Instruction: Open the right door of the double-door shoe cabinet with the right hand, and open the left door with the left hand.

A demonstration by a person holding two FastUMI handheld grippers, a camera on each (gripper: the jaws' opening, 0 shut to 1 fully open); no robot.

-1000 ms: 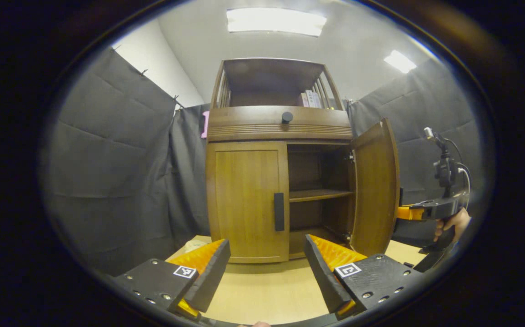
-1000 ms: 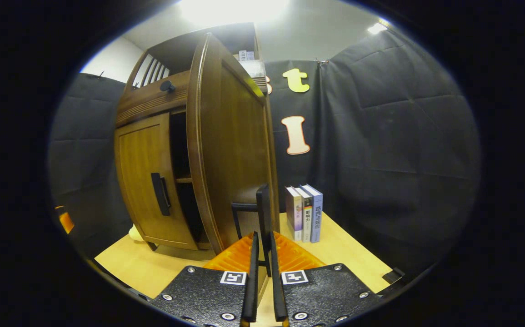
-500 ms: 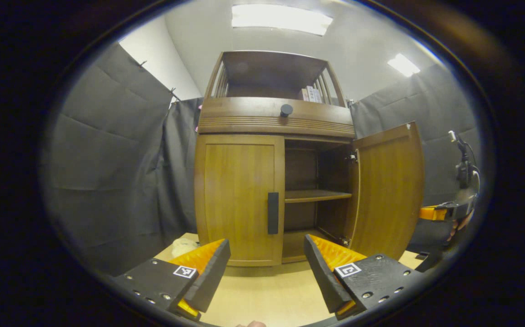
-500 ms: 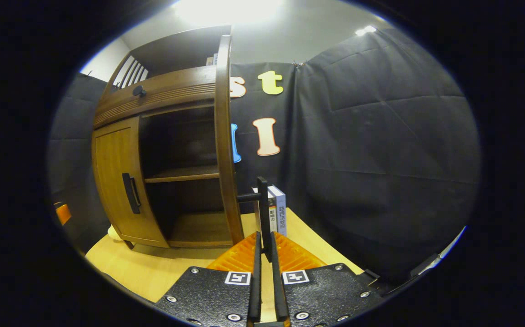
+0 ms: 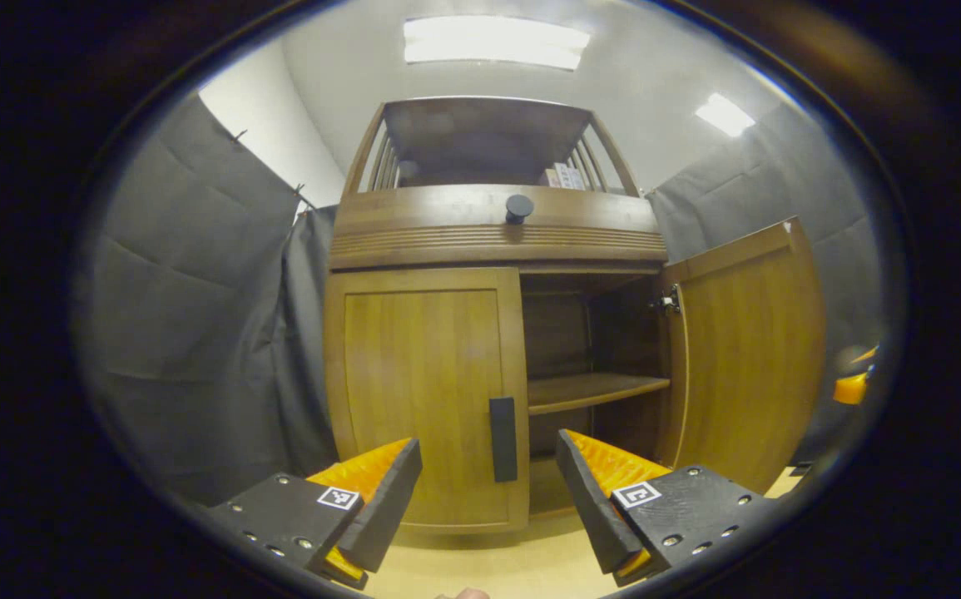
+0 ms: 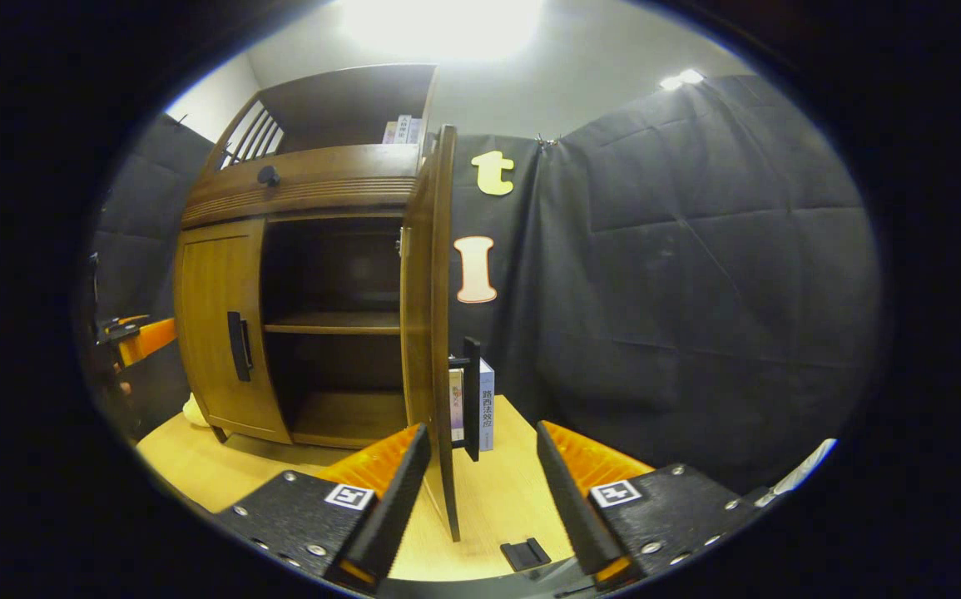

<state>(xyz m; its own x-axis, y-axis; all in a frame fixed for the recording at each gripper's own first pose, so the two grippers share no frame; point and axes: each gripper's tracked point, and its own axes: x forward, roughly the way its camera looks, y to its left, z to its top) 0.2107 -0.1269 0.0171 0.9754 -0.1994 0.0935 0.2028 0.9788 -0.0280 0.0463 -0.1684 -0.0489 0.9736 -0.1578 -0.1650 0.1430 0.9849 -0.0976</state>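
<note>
The wooden shoe cabinet [image 5: 497, 225] stands on the table. Its right door [image 5: 746, 358] is swung wide open, showing an inner shelf [image 5: 592, 389]. Its left door [image 5: 426, 399] is closed, with a black handle [image 5: 503, 438] at its inner edge. My left gripper [image 5: 488, 499] is open, close in front of that handle and touching nothing. In the right gripper view, the right door [image 6: 434, 316] appears edge-on, its black handle [image 6: 471, 398] standing free between and beyond the open fingers of my right gripper [image 6: 480, 478]. The left gripper [image 6: 143, 337] is at the far left there.
Books [image 6: 484, 406] stand on the table behind the open door. More books [image 5: 563, 176] sit on the cabinet's top shelf, and a black knob [image 5: 519, 205] is on the drawer front. A small black clip [image 6: 526, 553] lies on the wooden tabletop [image 6: 230, 474]. Black cloth walls surround the booth.
My right gripper has let go of the right door's handle and opened. The right door has swung fully open. My left gripper has moved closer to the left door's handle.
</note>
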